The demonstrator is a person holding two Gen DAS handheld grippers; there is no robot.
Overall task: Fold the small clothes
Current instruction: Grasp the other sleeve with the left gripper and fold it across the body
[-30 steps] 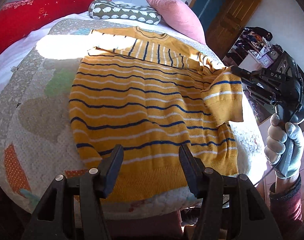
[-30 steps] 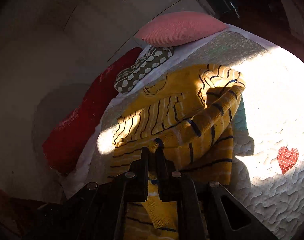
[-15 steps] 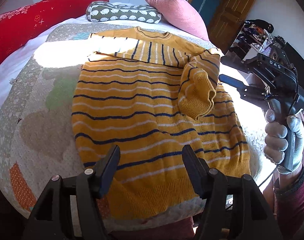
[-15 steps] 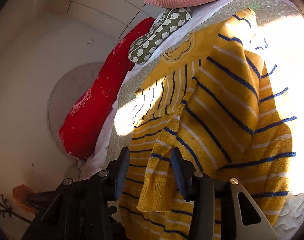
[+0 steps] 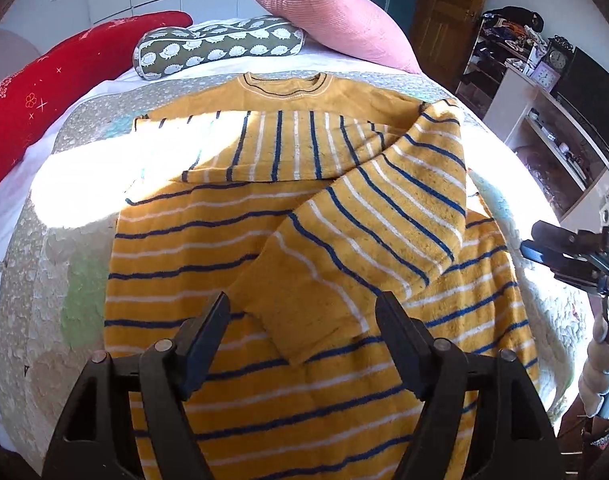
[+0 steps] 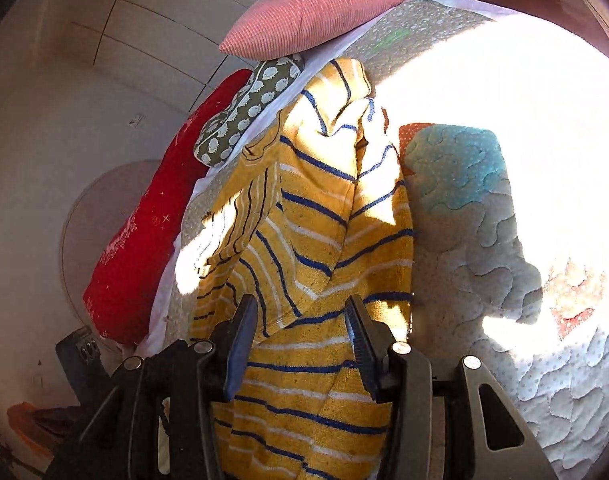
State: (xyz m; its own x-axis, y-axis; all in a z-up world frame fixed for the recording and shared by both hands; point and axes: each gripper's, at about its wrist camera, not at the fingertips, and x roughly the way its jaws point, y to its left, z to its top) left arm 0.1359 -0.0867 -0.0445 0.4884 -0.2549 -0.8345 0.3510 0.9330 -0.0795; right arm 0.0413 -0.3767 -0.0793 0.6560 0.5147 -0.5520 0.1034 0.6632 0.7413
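On sunlit quilt (image 5: 48, 264), striped sweater (image 5: 192, 264), both claws apparently released, 3 pillows beyond.

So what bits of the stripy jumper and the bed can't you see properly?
- Left wrist view: the bottom hem of the yellow knitted sweater with blue and white stripes is hidden behind the left gripper.
- Left wrist view: the body under the folded-over sleeve is covered.
- Right wrist view: the quilted patchwork bedspread is washed out by sun glare.
- Right wrist view: the sweater's far side is hidden by its own folds.
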